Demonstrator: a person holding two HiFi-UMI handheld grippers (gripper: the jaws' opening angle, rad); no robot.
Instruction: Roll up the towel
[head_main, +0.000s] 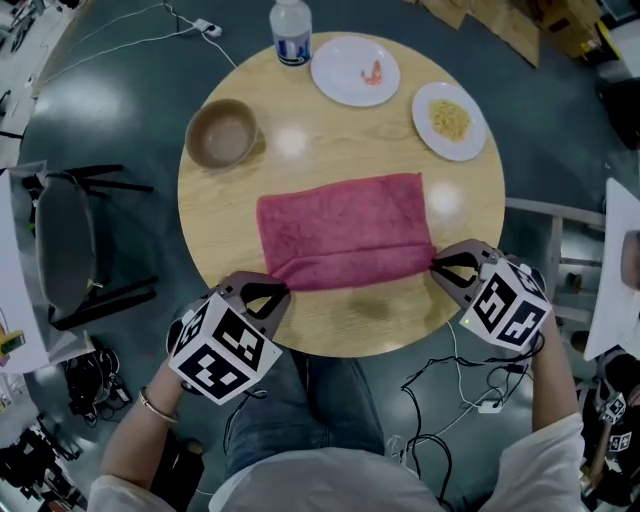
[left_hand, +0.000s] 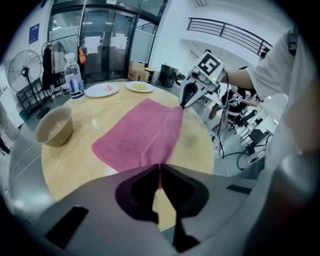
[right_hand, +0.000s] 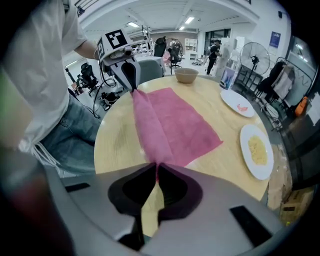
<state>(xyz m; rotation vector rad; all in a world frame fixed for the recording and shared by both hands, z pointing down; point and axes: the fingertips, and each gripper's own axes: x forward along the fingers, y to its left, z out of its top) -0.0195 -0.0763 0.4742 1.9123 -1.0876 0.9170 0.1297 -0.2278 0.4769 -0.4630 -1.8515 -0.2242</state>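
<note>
Pink towel (head_main: 345, 232) flat on the round wooden table (head_main: 340, 330), near edge raised in a fold strung between both claws. Near-left corner pinched in the left gripper (head_main: 272, 292), jaws pressed together on the cloth; near-right corner pinched likewise in the right gripper (head_main: 440, 265). Beyond the left gripper, a brown bowl (head_main: 222, 132) and water bottle (head_main: 290, 32); beyond the right, a white plate (head_main: 449, 120) of yellow food.

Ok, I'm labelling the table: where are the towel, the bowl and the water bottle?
towel (head_main: 345, 225), head view, flat middle.
bowl (head_main: 222, 135), head view, bare inner floor.
water bottle (head_main: 292, 50), head view, its label.
</note>
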